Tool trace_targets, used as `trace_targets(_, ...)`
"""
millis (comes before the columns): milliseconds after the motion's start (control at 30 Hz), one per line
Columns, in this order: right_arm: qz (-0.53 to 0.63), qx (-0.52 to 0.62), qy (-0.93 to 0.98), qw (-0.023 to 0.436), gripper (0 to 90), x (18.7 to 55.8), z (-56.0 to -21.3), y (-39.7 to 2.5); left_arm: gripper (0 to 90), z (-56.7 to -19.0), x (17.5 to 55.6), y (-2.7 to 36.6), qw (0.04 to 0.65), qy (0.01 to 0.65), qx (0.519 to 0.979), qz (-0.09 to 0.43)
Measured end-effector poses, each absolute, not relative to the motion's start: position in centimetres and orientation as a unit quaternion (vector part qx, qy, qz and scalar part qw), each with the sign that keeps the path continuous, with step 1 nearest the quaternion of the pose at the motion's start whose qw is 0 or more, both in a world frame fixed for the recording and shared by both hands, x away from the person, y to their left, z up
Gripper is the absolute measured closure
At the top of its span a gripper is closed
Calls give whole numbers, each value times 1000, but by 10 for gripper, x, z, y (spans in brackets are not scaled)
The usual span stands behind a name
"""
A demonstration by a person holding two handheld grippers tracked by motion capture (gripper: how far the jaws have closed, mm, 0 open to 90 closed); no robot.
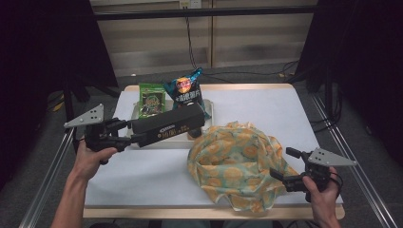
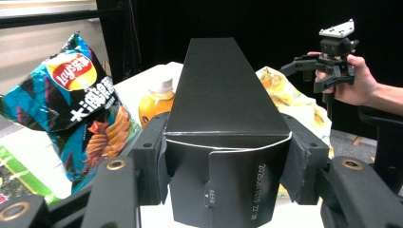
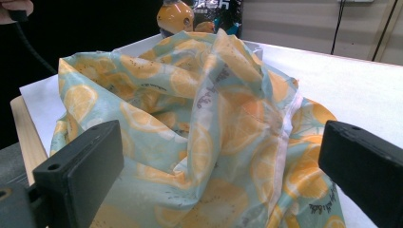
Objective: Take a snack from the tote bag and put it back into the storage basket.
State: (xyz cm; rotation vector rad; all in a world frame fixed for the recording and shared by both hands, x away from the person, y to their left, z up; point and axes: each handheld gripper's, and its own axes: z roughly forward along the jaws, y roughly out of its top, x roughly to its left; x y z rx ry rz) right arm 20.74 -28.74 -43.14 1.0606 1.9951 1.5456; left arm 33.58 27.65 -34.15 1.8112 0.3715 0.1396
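My left gripper (image 1: 133, 133) is shut on one end of a long black box (image 1: 167, 126), holding it level above a white tray (image 1: 139, 112). In the left gripper view the black box (image 2: 223, 118) runs away from me between both jaws. A lemon-print bag (image 1: 237, 164) lies crumpled on the white table at the front right. My right gripper (image 1: 281, 164) stands open just right of the bag, with the lemon-print bag (image 3: 199, 137) in front of its spread jaws. The right gripper (image 2: 306, 71) also appears far off in the left gripper view.
A blue chip bag (image 1: 187, 90) and a green snack packet (image 1: 152, 100) stand in the tray at the back. An orange drink bottle (image 2: 157, 102) sits behind the box. Dark curtains flank the table (image 1: 266, 104), and metal rails run along both sides.
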Motion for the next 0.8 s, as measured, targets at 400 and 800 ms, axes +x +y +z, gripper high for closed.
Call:
trace_targets(400,553,381,714,198,7,208,-433,-289,439,-341,343,304,599,185,775,78)
trace_targets(800,552,382,715,196,7,208,-434,-289,439,-360,363,326,574,215,785,84)
